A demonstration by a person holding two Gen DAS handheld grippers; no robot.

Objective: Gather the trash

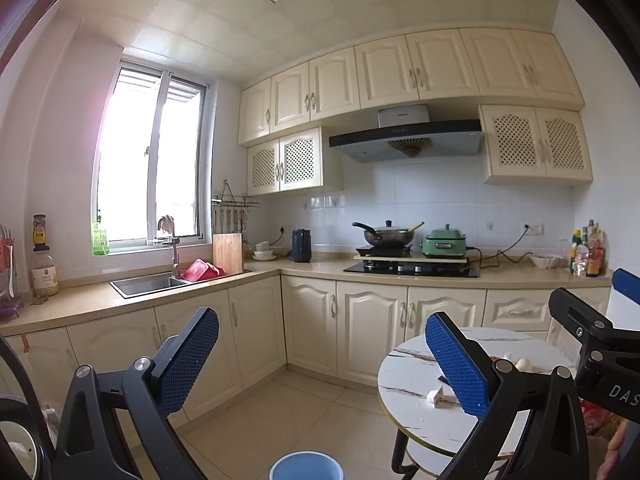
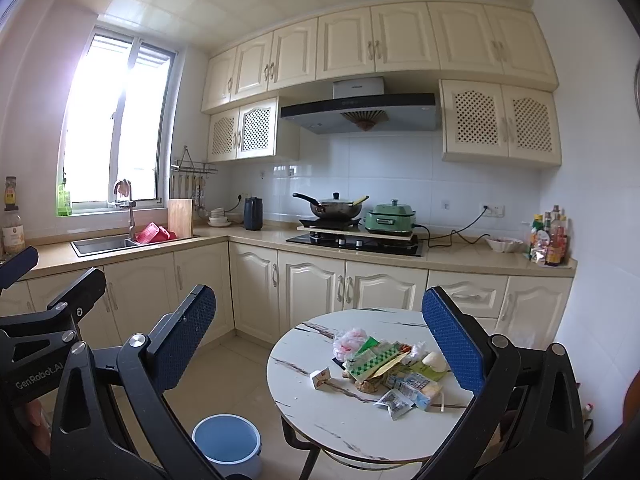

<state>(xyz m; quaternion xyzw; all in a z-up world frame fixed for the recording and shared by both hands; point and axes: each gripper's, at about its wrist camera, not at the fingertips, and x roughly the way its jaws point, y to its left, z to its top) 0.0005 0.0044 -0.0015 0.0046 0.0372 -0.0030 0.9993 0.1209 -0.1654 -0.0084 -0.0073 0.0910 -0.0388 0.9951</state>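
Both the left hand-held gripper (image 1: 322,364) and right hand-held gripper (image 2: 318,344) are hovering open and empty, starting out; the trash pile (image 2: 386,366) is lying on the counter (image 2: 320,412) ahead of the right one, the bin (image 2: 227,446) below-left. Next, probably reaching down to it.

Home kitchen: sink (image 2: 106,245), hob (image 2: 356,243), cupboards (image 2: 344,42).

table (image 2: 304,364): glossy marble-look top | trash pile (image 2: 390,364): crinkly plastic and paper wrappers | bin (image 2: 226,446): smooth blue plastic | sink (image 2: 105,245): brushed metal | cutting board (image 2: 180,217): pale wood
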